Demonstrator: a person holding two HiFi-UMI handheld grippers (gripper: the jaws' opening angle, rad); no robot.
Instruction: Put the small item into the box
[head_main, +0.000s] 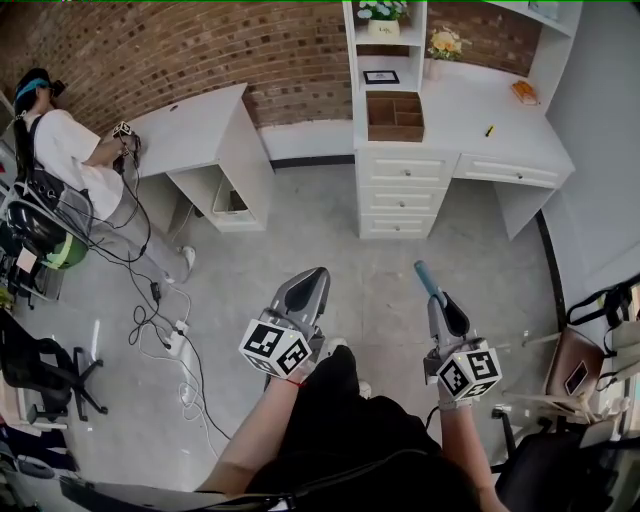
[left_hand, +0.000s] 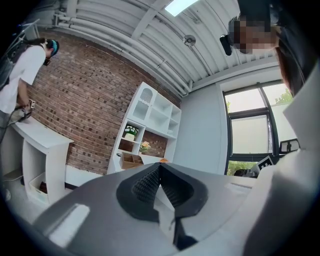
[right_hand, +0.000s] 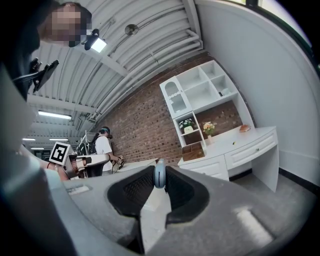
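Small slim light-blue plastic item (head_main: 427, 280): judged light, rigid, slick; pinched at base by right gripper (head_main: 437, 299). Left gripper (head_main: 315, 276) closed, empty. Brown wooden box (head_main: 395, 118) on white table (head_main: 470, 110), well apart.

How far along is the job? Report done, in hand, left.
Done: small blue item clamped in the right gripper. In hand: the approach; floor lies between the grippers and the white desk. Left: set it in the wooden box on that desk. The left gripper is shut, empty.
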